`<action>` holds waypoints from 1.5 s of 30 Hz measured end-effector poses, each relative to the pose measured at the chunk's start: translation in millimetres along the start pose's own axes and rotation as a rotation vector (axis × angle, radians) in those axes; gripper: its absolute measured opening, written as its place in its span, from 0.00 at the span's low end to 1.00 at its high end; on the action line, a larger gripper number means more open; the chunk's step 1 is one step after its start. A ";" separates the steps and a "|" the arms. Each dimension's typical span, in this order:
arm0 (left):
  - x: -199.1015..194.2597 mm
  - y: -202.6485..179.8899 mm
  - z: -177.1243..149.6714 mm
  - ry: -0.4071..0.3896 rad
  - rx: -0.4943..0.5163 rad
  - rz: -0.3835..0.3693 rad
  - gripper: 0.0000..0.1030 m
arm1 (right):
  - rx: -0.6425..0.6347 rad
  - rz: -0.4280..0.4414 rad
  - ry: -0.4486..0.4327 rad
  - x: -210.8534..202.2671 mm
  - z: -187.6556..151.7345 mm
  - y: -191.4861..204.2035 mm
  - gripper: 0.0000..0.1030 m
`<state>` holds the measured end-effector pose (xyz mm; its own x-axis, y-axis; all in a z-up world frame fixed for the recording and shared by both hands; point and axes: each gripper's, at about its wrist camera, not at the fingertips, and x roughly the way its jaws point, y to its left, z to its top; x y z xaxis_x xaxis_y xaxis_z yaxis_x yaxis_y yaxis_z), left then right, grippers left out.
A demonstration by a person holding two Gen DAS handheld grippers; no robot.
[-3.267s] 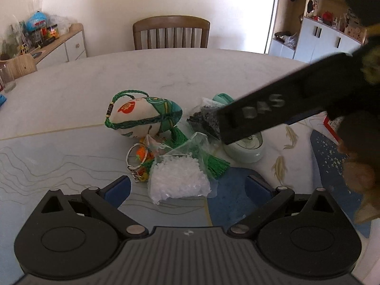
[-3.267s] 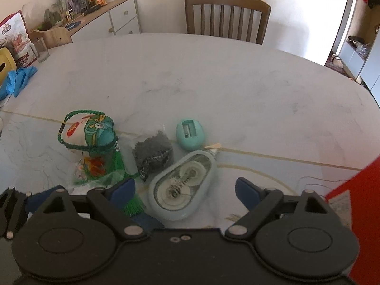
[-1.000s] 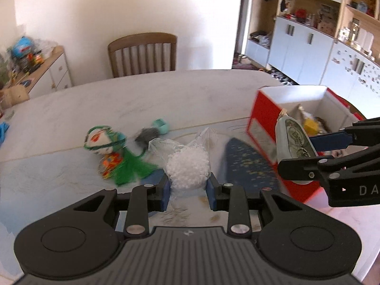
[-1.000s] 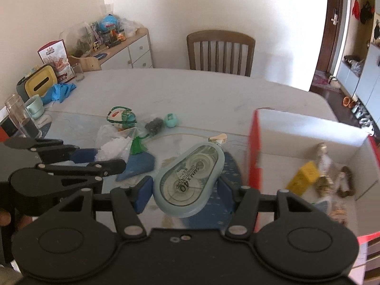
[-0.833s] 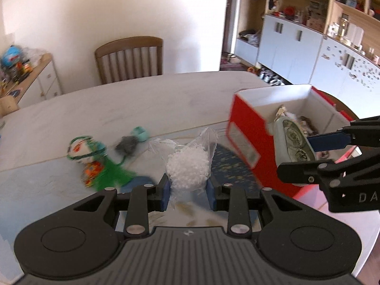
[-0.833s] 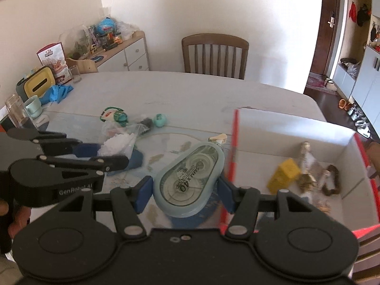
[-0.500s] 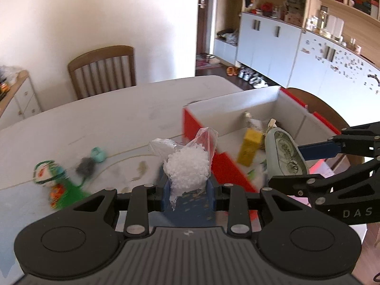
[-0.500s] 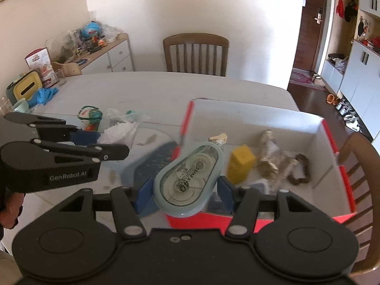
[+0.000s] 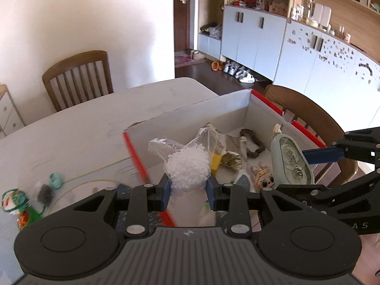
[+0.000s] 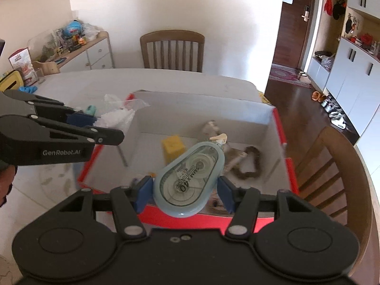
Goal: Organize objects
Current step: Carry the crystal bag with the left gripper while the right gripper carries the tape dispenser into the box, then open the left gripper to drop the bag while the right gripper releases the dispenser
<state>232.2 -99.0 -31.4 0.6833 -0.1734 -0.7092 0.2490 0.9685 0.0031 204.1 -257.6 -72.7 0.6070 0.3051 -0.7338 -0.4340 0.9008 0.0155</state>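
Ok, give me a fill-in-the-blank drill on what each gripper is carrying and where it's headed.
1. The left gripper is shut on a clear bag of ____ beads.
2. The right gripper grips a pale blue correction ____ dispenser.
3. Both loads hang over an open box whose outside is ____.
4. Inside the box, the block next to the brown loop is ____.

Missing words: white; tape; red; yellow

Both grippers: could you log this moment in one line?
left gripper: shut on bead bag | right gripper: shut on correction tape | both above red box
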 end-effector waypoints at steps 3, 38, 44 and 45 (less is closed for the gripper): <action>11.6 -10.1 8.3 0.019 0.022 0.003 0.29 | 0.006 -0.007 0.010 4.7 -1.2 -14.3 0.56; 146.9 -75.3 44.8 0.304 0.155 -0.114 0.29 | -0.095 0.060 0.157 60.6 -9.4 -48.9 0.52; 146.7 -73.6 39.0 0.309 0.147 -0.120 0.31 | -0.072 0.059 0.147 52.2 -9.8 -50.5 0.57; 145.7 -72.7 38.4 0.307 0.142 -0.121 0.32 | -0.068 0.059 0.143 50.2 -9.5 -51.7 0.58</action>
<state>340.0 -201.5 -107.8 0.4102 -0.2024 -0.8892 0.4232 0.9060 -0.0110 250.7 -291.7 -116.8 0.4805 0.3050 -0.8222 -0.5126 0.8584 0.0189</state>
